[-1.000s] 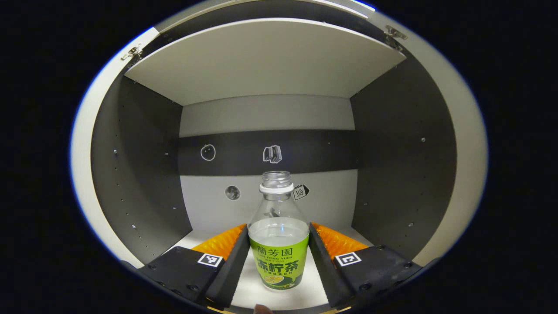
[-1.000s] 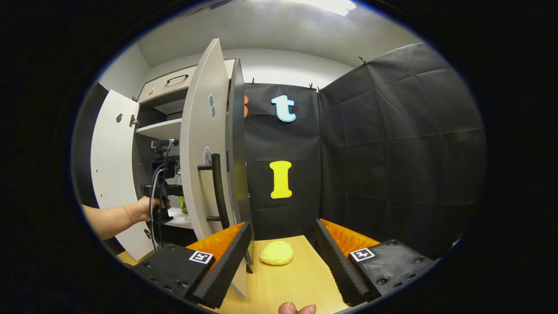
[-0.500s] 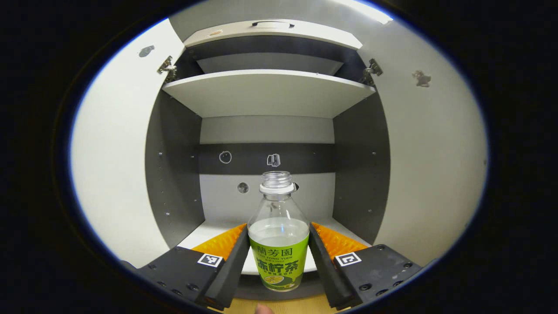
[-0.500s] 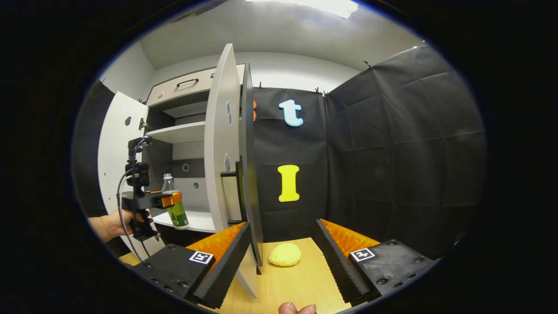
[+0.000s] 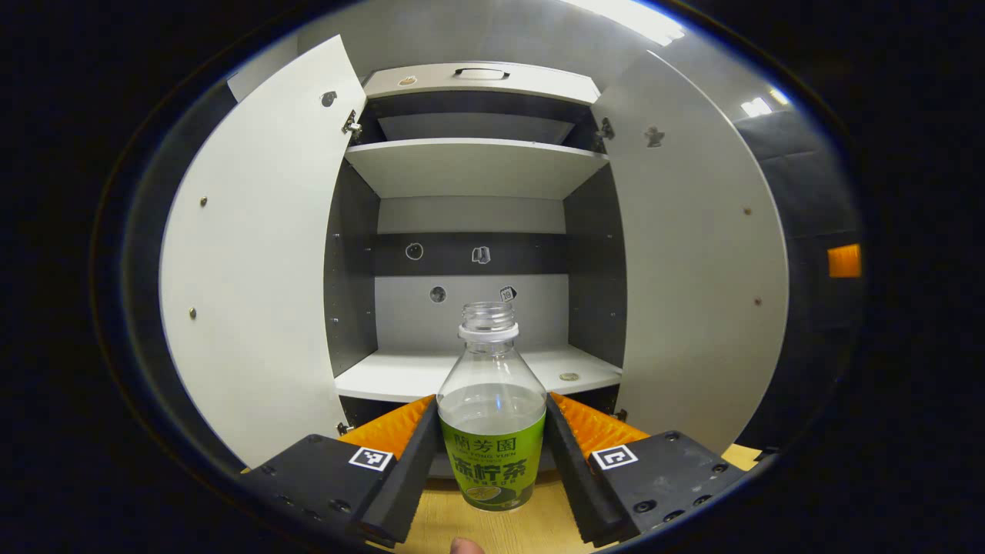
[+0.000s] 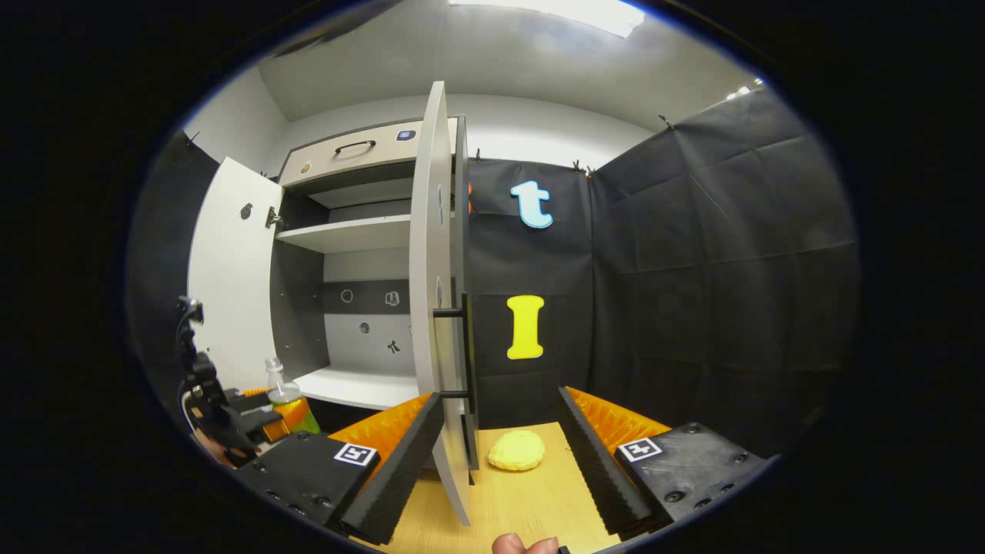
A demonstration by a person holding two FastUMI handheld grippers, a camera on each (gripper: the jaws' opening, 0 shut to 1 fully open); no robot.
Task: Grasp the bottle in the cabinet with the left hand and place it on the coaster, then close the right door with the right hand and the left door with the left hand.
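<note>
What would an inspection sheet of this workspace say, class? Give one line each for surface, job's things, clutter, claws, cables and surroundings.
Surface: light wooden tabletop, bare in front of the cabinet.
Job's things: clear plastic bottle with green label, uncapped, part full, upright, out of the grey two-door cabinet; both white doors open, right door edge-on; yellow round coaster on the table.
Clutter: nothing seen.
Claws: left claw shut on the bottle; right claw open, empty, above the table.
Cables: black cable on the left claw's rig.
Surroundings: black cloth wall, white ceiling.
</note>
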